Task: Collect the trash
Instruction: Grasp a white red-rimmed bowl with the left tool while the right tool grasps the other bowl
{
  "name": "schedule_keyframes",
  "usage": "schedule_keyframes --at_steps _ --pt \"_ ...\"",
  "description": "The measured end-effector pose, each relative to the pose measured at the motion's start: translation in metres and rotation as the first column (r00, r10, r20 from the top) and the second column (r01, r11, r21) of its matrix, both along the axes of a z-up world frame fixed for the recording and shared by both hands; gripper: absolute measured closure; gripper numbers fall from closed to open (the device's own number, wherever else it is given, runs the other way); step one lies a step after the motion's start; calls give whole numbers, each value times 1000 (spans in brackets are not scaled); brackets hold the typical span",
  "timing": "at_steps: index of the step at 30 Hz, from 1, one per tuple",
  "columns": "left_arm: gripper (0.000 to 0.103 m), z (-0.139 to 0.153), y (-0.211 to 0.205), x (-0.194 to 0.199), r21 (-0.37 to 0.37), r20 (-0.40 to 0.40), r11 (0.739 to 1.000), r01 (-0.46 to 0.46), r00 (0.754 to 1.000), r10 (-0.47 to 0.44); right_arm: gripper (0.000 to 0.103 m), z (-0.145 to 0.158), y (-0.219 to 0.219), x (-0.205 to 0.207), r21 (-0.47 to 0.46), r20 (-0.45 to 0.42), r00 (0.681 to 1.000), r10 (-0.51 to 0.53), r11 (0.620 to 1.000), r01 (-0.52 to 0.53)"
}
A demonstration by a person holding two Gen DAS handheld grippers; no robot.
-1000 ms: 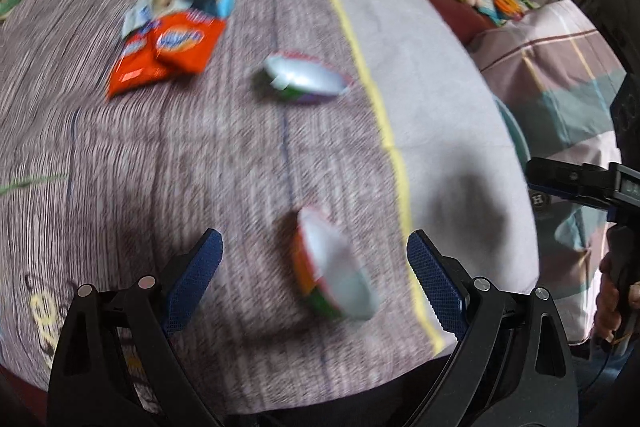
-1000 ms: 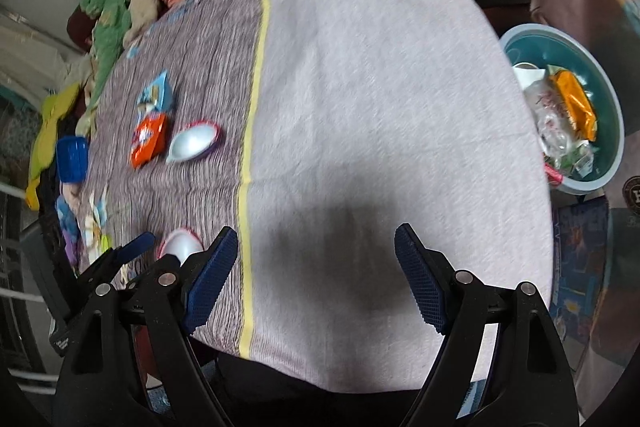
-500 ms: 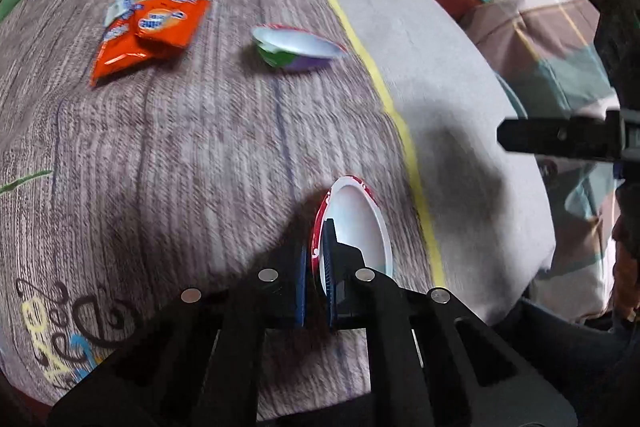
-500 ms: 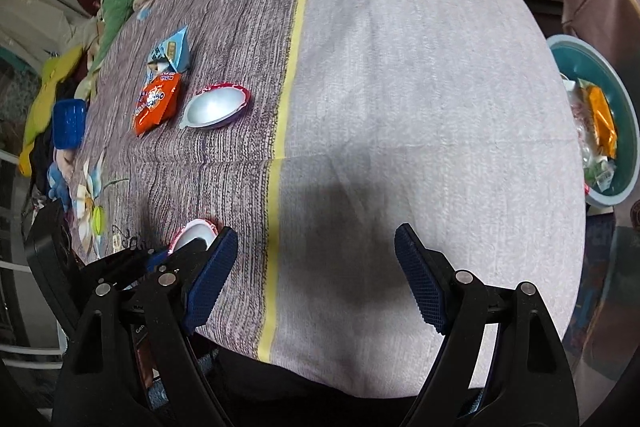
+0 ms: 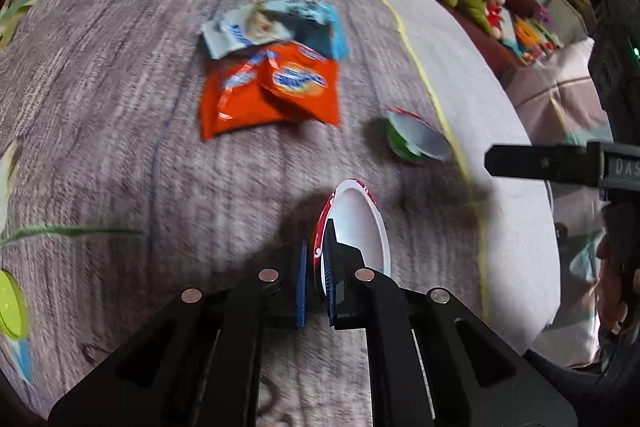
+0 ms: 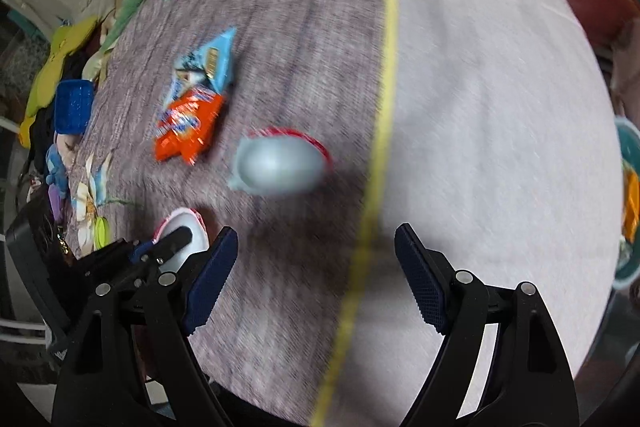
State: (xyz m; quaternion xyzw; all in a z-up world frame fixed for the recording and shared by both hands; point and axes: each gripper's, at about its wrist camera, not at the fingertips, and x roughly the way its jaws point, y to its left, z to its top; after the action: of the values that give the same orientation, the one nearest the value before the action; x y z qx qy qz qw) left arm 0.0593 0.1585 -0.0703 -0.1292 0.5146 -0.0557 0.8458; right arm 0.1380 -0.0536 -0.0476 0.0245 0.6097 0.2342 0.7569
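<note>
The tablecloth (image 5: pixel 120 131) is grey-mauve streaked weave beside a plain pale panel, split by a yellow stripe (image 6: pixel 384 99). An orange wrapper (image 5: pixel 272 95) overlaps a light-blue one (image 5: pixel 280 23). Both cups, (image 5: pixel 360 227) and (image 5: pixel 420 143), are white inside with red rims.

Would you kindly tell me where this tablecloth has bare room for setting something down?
The plain pale half right of the yellow stripe is bare. Left of it is crowded: the blue wrapper, the orange snack packet and the lying white plastic cup cluster there.

The left gripper (image 5: pixel 316 267), angled steeply down, has its blue pads clamped together on a thin rim; the right gripper (image 6: pixel 316 279) hangs wide apart, empty.
</note>
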Motion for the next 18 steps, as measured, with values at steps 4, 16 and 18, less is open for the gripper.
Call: schedule_keyframes --at_steps 4,16,18 --pt "95 -3 15 11 -13 -9 1000 -23 1000 22 26 -7 27 20 -3 -8 1000 26 1000 -26" --pt "95 -11 25 24 -45 -20 999 -27 999 26 26 -38 55 41 -25 -55 997 56 998 -57" --pt "95 -11 25 25 -48 -20 998 -32 999 31 33 -40 54 40 -27 -49 997 61 998 -62"
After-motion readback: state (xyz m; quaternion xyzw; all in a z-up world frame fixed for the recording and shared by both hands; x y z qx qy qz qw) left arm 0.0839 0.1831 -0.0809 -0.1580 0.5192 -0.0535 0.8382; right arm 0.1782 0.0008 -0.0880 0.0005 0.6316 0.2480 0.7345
